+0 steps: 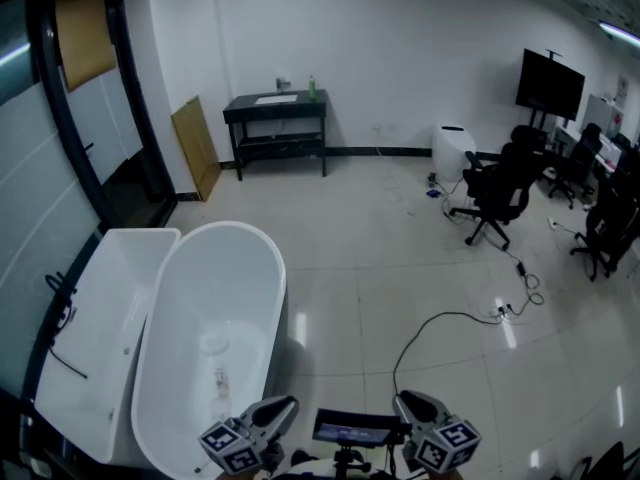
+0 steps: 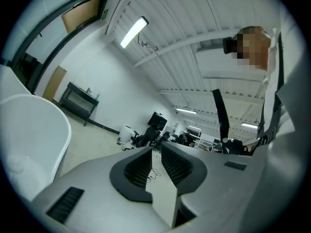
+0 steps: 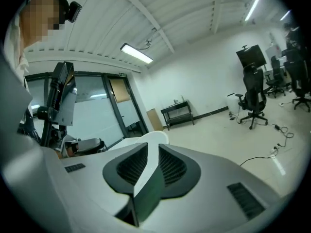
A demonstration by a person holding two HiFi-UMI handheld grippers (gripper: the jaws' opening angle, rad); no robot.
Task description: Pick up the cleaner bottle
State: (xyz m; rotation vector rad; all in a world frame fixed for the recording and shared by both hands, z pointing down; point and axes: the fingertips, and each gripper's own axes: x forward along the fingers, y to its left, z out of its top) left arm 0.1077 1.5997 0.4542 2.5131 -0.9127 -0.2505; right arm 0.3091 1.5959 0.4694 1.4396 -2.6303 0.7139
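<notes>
A small green bottle [image 1: 311, 87] stands on the black table [image 1: 262, 110] by the far wall. On the floor of the oval white bathtub [image 1: 180, 298] lies a small pale bottle-like object [image 1: 221, 379], too small to identify. My left gripper [image 1: 284, 406] and right gripper [image 1: 404, 404] are at the bottom edge of the head view, far from both. The left gripper [image 2: 156, 150] has its jaws almost together with nothing between them, and the floor shows through the slit. The right gripper [image 3: 152, 147] stands the same way, pointing toward the bathtub's rim [image 3: 154, 136].
A rectangular white tub [image 1: 100, 298] lies beside the oval one, against a glass wall. Black office chairs [image 1: 497, 190] and a floor cable [image 1: 440, 320] are at the right. A white bin [image 1: 452, 152] and a leaning board [image 1: 196, 144] stand by the far wall.
</notes>
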